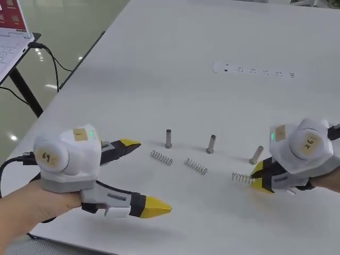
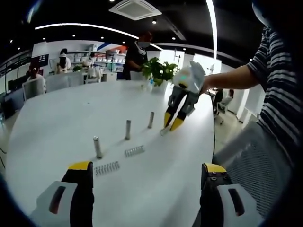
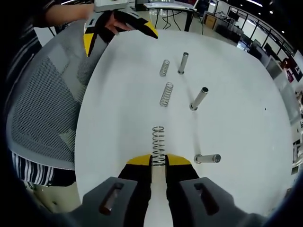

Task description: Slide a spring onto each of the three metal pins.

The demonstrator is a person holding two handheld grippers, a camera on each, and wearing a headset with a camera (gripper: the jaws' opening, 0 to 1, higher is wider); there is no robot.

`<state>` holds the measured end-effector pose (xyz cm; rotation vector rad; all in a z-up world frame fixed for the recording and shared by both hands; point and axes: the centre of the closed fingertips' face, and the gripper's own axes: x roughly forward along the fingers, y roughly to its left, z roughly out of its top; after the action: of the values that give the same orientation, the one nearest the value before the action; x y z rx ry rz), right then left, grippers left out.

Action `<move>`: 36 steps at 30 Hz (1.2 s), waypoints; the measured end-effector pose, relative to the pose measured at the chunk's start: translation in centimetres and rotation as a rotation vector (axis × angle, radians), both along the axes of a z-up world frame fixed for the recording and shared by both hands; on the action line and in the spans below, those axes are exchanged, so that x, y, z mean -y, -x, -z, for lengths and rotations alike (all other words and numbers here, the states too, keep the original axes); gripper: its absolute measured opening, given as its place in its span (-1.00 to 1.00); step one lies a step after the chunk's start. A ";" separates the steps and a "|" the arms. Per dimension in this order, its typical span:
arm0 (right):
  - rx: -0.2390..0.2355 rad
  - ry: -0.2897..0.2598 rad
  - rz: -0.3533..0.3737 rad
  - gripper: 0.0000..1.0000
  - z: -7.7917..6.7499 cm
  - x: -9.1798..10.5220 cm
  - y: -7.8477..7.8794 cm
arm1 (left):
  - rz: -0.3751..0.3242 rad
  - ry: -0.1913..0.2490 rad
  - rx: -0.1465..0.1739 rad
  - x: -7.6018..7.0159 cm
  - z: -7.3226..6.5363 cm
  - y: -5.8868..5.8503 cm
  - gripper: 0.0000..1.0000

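Three metal pins stand in a row on the white table [image 1: 159, 64]: left pin [image 1: 168, 138], middle pin [image 1: 211, 143], right pin [image 1: 256, 154]. Two springs lie loose in front of them, one [image 1: 161, 157] by the left pin, another [image 1: 195, 166] by the middle pin. My right gripper [image 3: 158, 161] is shut on the near end of the third spring [image 3: 158, 139], just beside the right pin [image 3: 208, 158]. That spring [image 1: 241, 178] sticks out left of the right gripper [image 1: 259, 175]. My left gripper [image 1: 144, 176] stays open and holds nothing, left of the springs.
A white power strip [image 1: 255, 70] lies further back on the table. A laptop [image 1: 10, 32] with a cable sits beyond the table's left edge. A mesh chair [image 3: 52, 104] is near the table edge. Several people and a plant [image 2: 158, 71] are at the far end.
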<state>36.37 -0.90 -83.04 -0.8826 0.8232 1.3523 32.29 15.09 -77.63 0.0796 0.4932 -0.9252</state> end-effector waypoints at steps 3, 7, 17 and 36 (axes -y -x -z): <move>0.008 -0.011 -0.011 -0.85 -0.6 -0.3 0.2 | 0.016 0.009 0.001 0.9 -0.1 -0.1 0.82; 0.016 -0.042 -0.034 -0.85 -1.7 -1.2 0.9 | 0.051 0.034 0.003 2.5 -0.3 -0.3 0.75; 0.039 -0.061 -0.074 -0.85 -3.0 -2.1 1.9 | 0.124 0.070 0.025 5.5 -0.1 -1.2 0.57; 0.031 -0.107 -0.122 -0.85 -4.1 -3.3 3.6 | 0.199 0.148 0.015 9.2 -0.4 -1.2 -0.02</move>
<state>32.74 2.40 -78.96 -0.8795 0.6754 1.4715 33.49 5.94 -77.21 0.0009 0.4057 -1.1525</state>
